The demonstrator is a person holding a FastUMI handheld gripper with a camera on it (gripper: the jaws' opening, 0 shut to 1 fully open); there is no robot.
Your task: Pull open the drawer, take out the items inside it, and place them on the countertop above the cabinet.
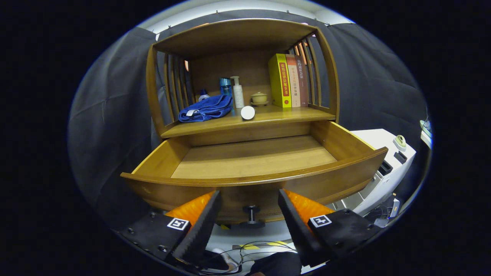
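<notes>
The wooden drawer [253, 159] stands pulled out toward me, and its floor shows bare wood. Its dark knob [251, 211] sits on the drawer front, between my fingers and a little beyond their tips. My gripper [249, 196] is open, just in front of the drawer front, holding nothing. On the countertop [291, 114] above the drawer lie a folded blue towel [207, 108], a white round lid-like disc [247, 112], a white pump bottle [238, 92], a blue bottle [225, 86] and a small lidded cup on a saucer [259, 98].
Three upright books [287, 80] stand at the right of the countertop, against the slatted side of the wooden shelf [234, 36]. A white machine [387, 161] stands to the right of the drawer. Cables [261, 245] lie on the floor below the fingers.
</notes>
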